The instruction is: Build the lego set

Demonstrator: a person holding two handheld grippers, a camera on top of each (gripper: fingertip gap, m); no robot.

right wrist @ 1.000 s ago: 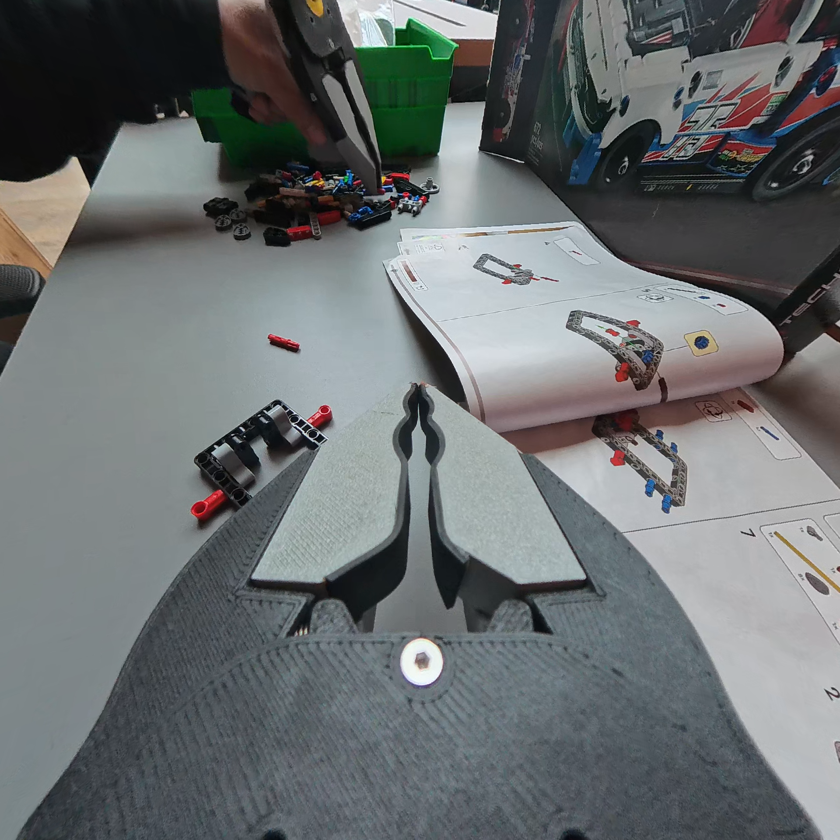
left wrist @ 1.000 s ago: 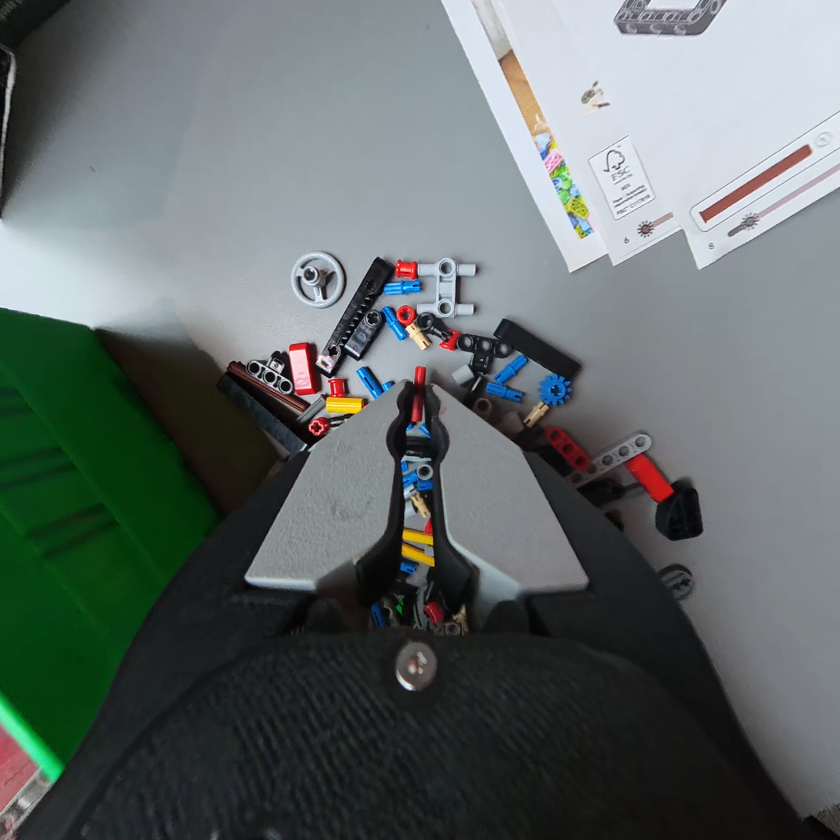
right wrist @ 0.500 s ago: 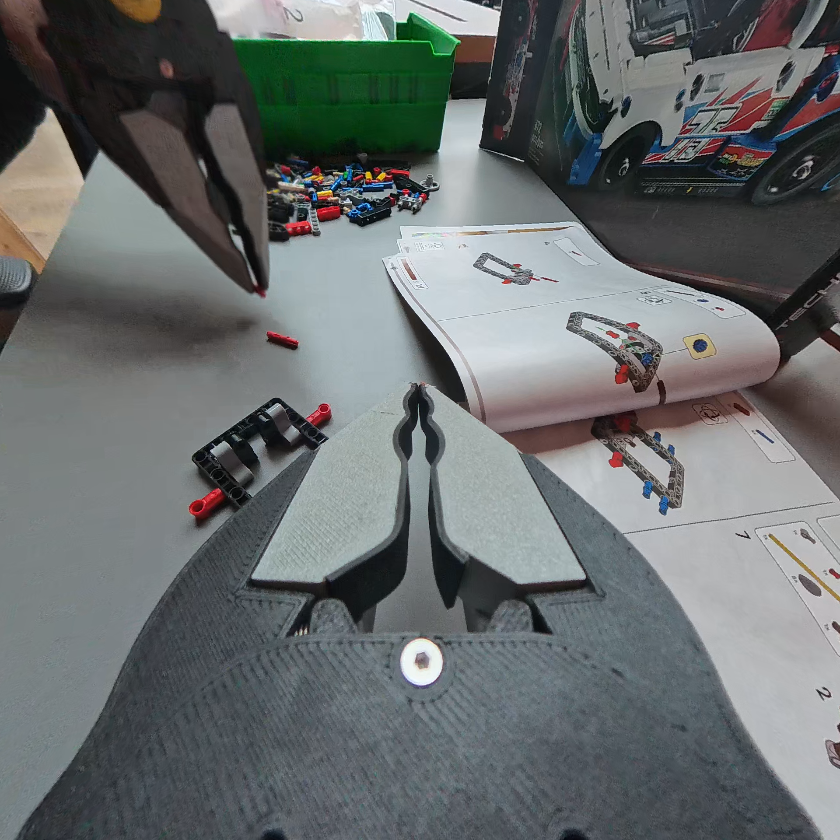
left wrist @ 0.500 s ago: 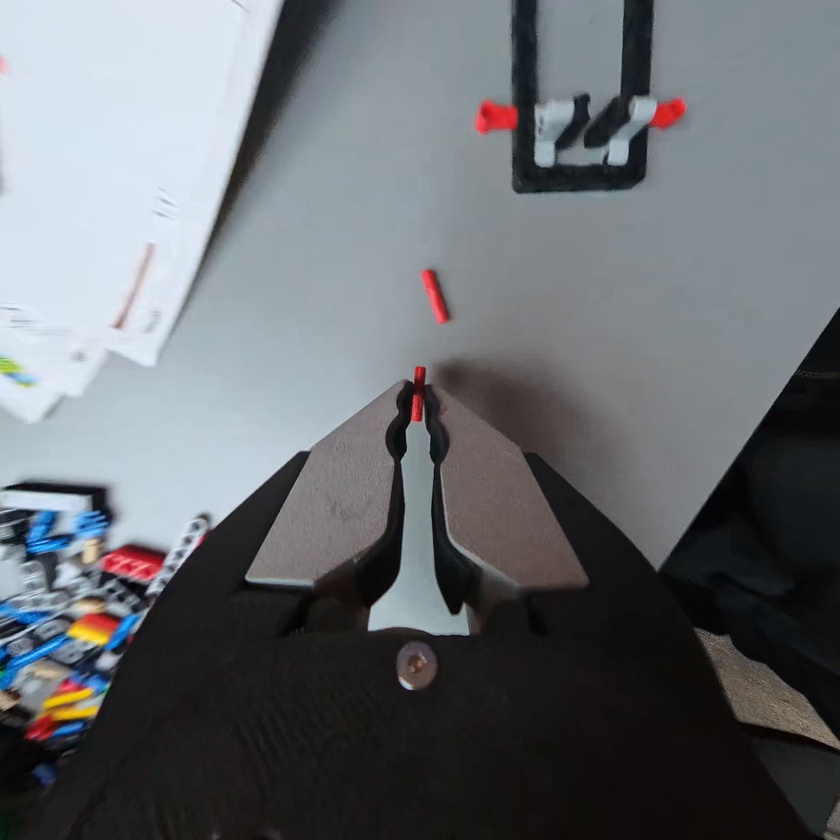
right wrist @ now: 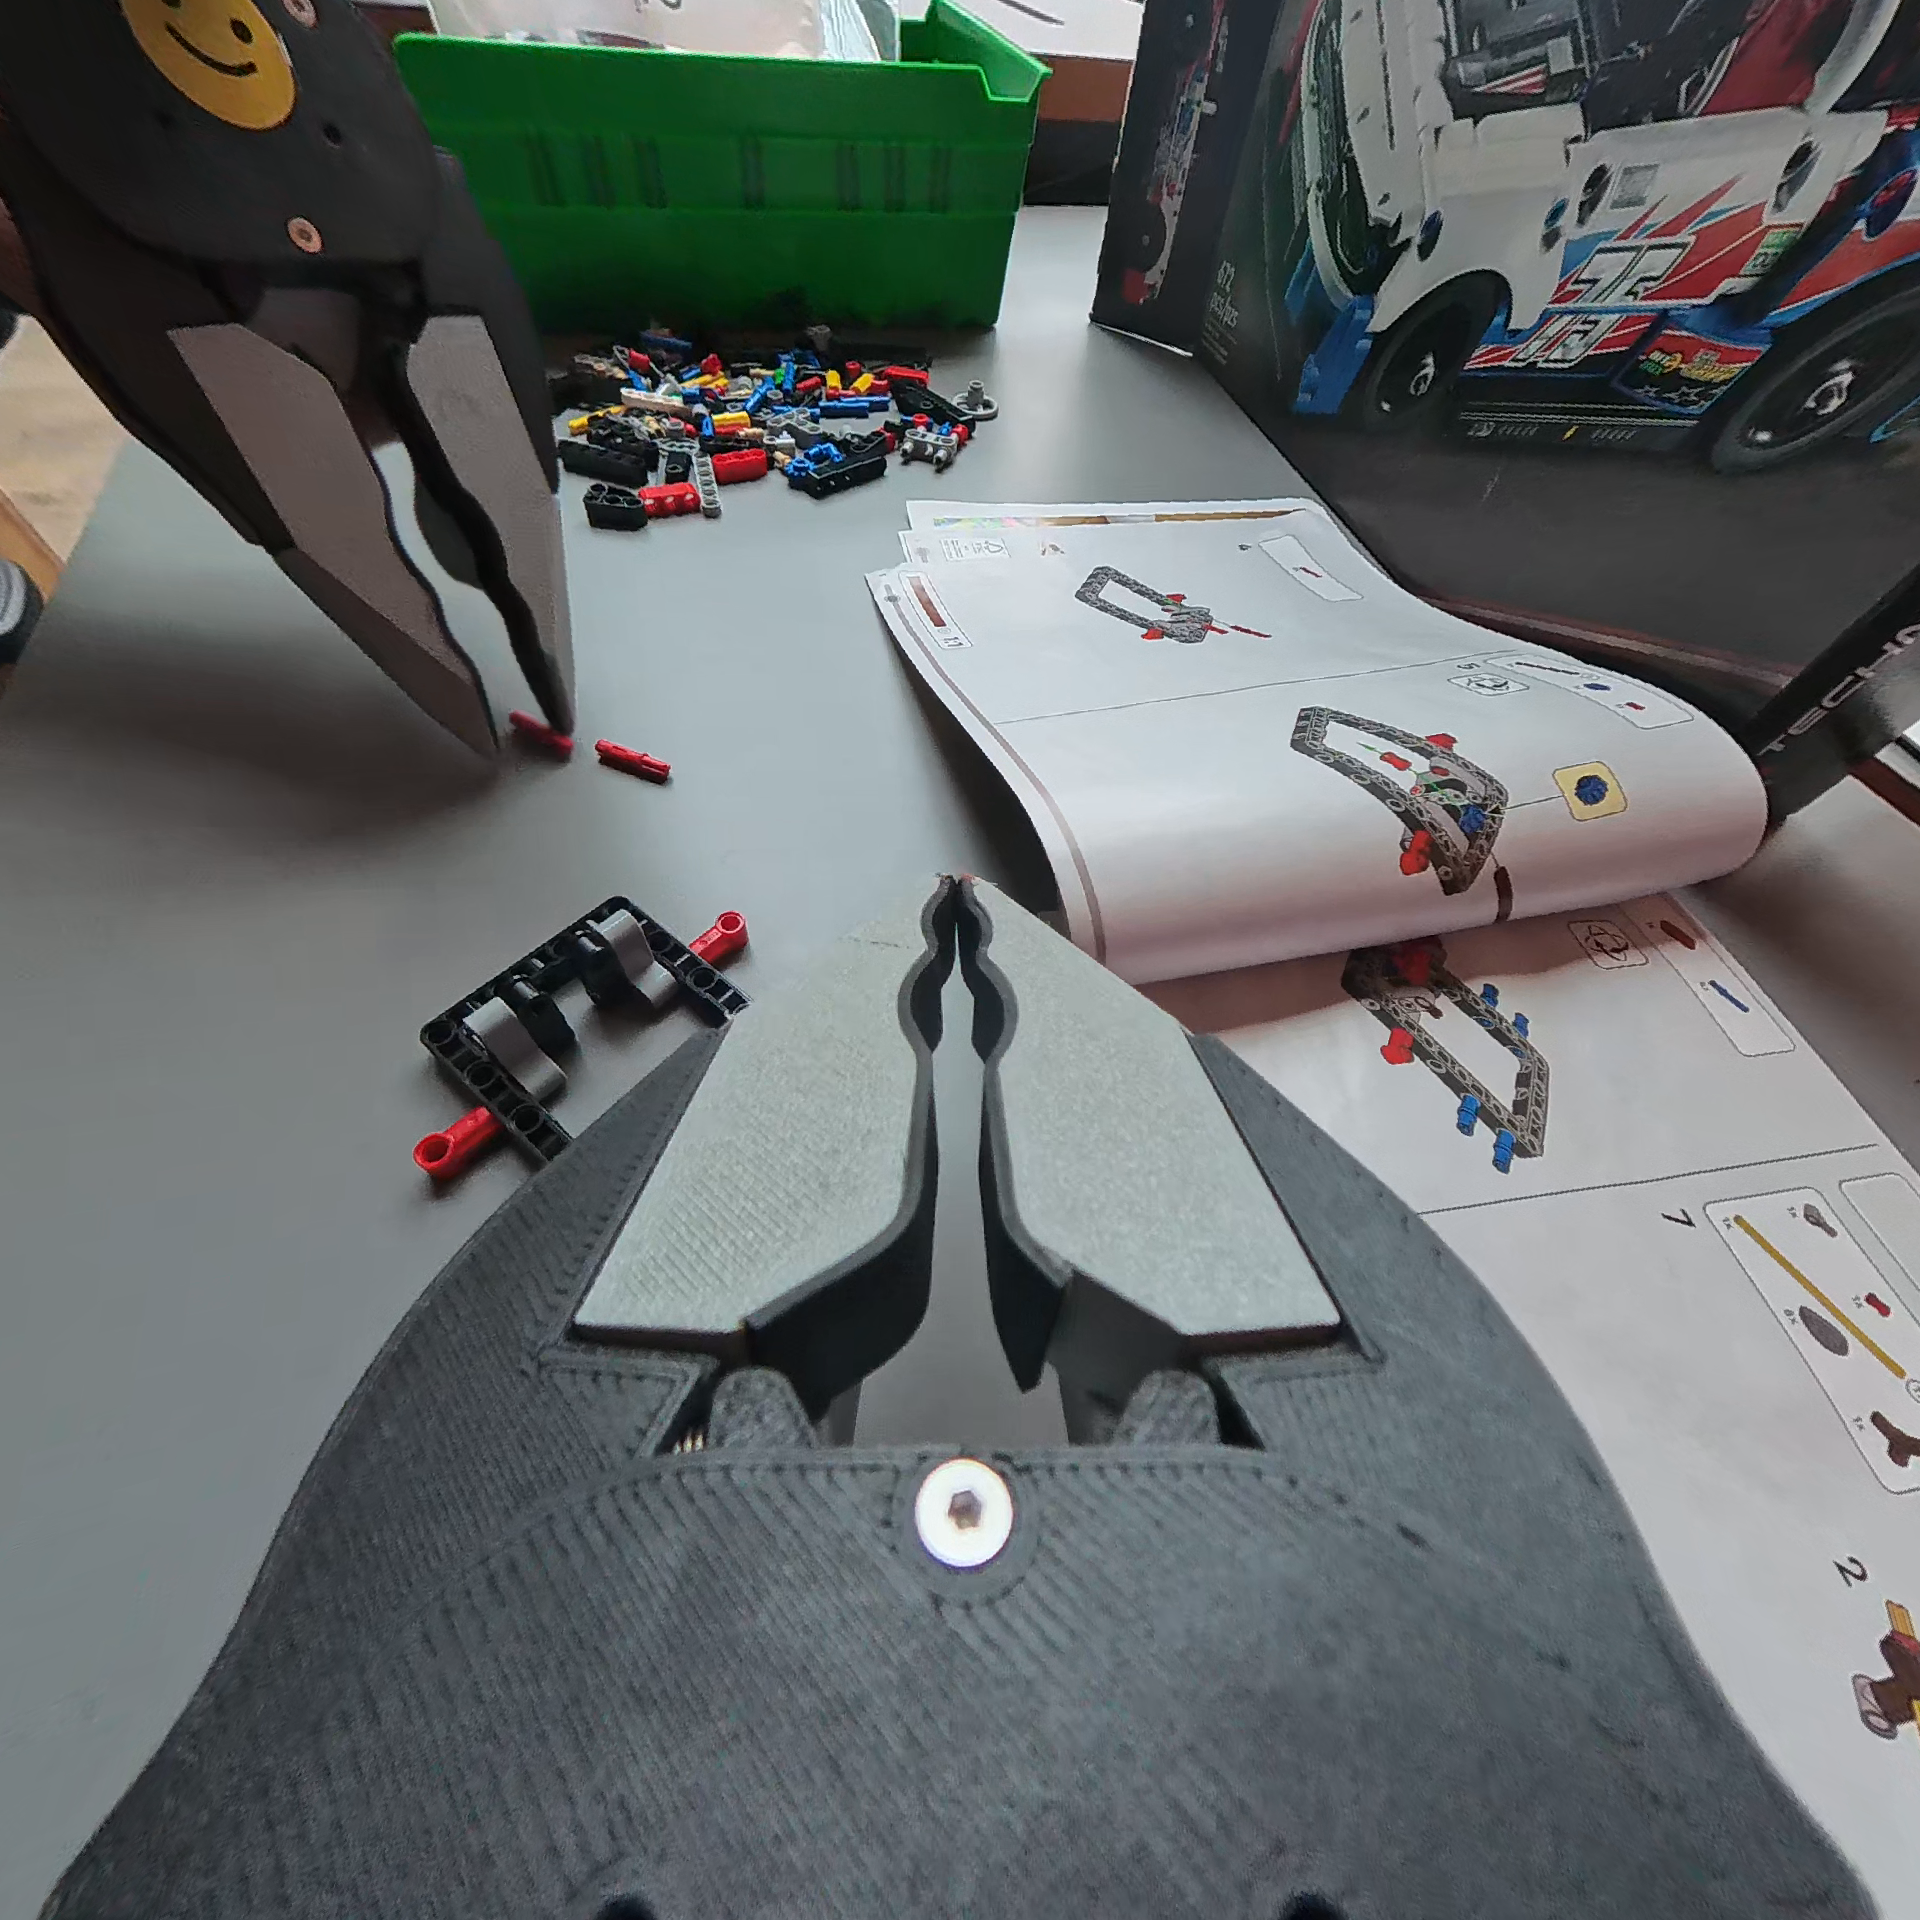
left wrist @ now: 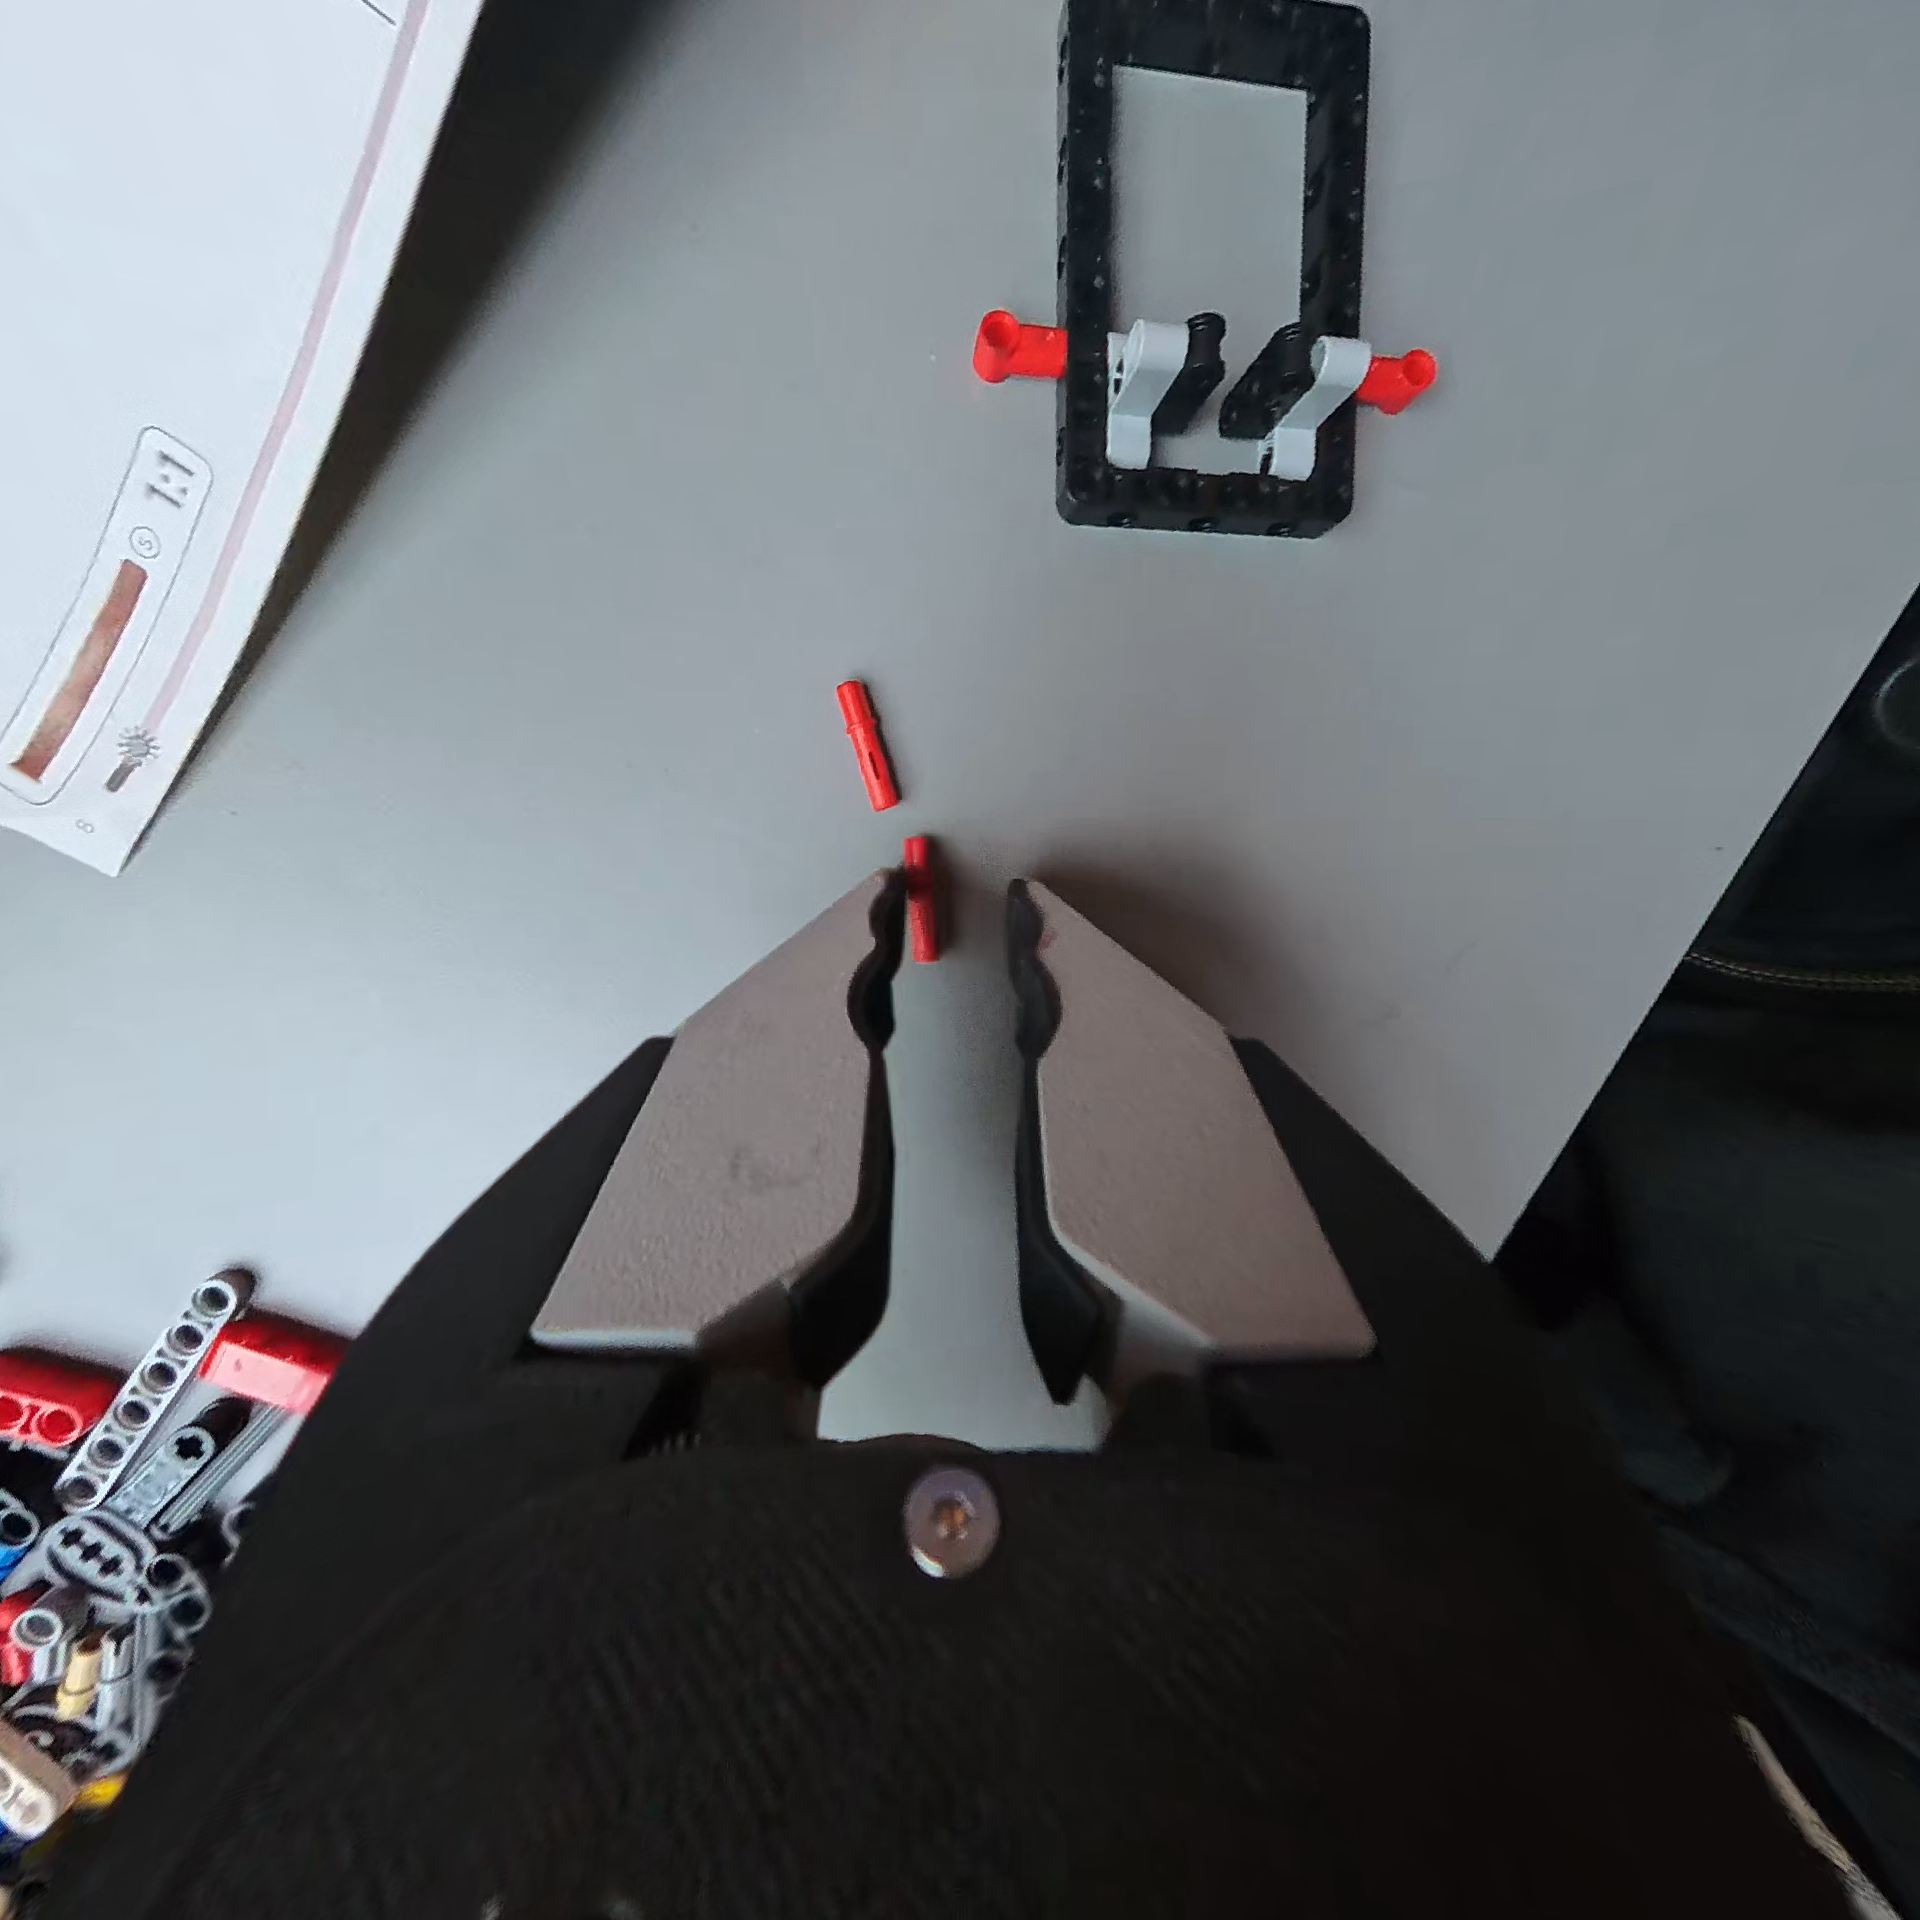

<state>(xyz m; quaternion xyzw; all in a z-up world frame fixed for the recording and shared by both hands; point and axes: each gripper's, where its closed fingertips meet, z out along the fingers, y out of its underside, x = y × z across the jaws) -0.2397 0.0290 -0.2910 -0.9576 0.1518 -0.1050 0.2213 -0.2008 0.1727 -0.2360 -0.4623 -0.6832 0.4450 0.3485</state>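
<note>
My left gripper [left wrist: 954,891] is open, its tips at the grey table. A small red pin [left wrist: 920,900] lies loose between the fingers, against the left one. It also shows in the right wrist view [right wrist: 540,731], under the left gripper [right wrist: 532,729]. A second red pin [left wrist: 868,744] lies just ahead on the table, and shows in the right wrist view [right wrist: 633,758]. The black frame [left wrist: 1210,260] with grey and black connectors and two red axle pins lies farther ahead. It also shows in the right wrist view [right wrist: 582,1023]. My right gripper [right wrist: 957,885] is shut and empty, above the table beside the frame.
A pile of loose lego parts [right wrist: 764,421] lies in front of a green bin [right wrist: 727,177]. The open instruction booklet [right wrist: 1351,790] lies to the right, with the set's box [right wrist: 1558,260] behind it. The table edge [left wrist: 1704,862] runs close on the left gripper's right. The tips of one gripper are about 15 cm away from the tips of the other.
My left gripper carried the red pin from the parts pile to the table near the other pin, came down and opened, letting the pin go. The right gripper has not moved.
</note>
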